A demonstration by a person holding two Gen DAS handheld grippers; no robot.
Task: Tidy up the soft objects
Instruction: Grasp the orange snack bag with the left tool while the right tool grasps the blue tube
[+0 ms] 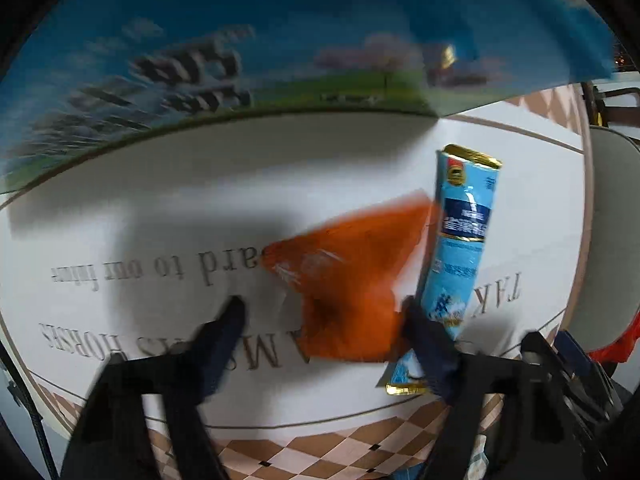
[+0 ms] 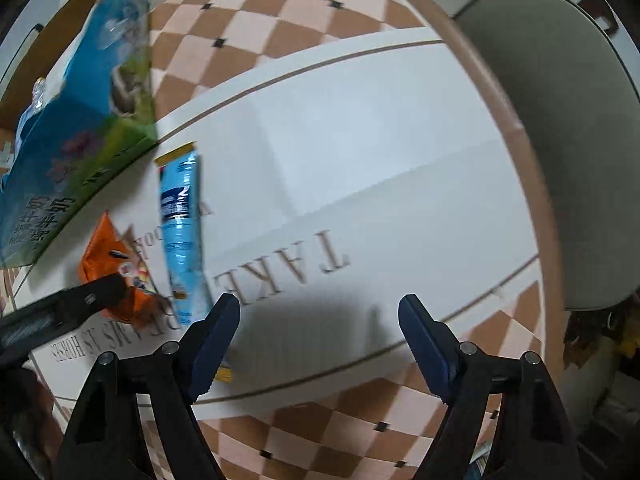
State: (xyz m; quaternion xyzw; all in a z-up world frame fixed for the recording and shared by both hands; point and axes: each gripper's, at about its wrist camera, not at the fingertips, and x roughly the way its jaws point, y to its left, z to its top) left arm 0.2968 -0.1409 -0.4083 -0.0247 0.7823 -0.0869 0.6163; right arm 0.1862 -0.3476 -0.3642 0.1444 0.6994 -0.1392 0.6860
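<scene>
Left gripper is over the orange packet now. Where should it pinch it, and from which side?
Probably from above, across the orange packet's near narrow end. The left gripper is open with that end between its fingers. The blue stick pouch lies against the packet's right edge, so keep the right finger off it.

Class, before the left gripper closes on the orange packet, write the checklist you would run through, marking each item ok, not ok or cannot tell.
1. Left gripper open: ok.
2. Orange packet between its fingers: ok.
3. Blue sachet clear of the grasp: not ok, it lies against the packet beside one finger.
4. Right gripper open, holding nothing: ok.
5. Blue box clear of the packet: ok.
6. Packet sharply seen: cannot tell, blurred.
</scene>
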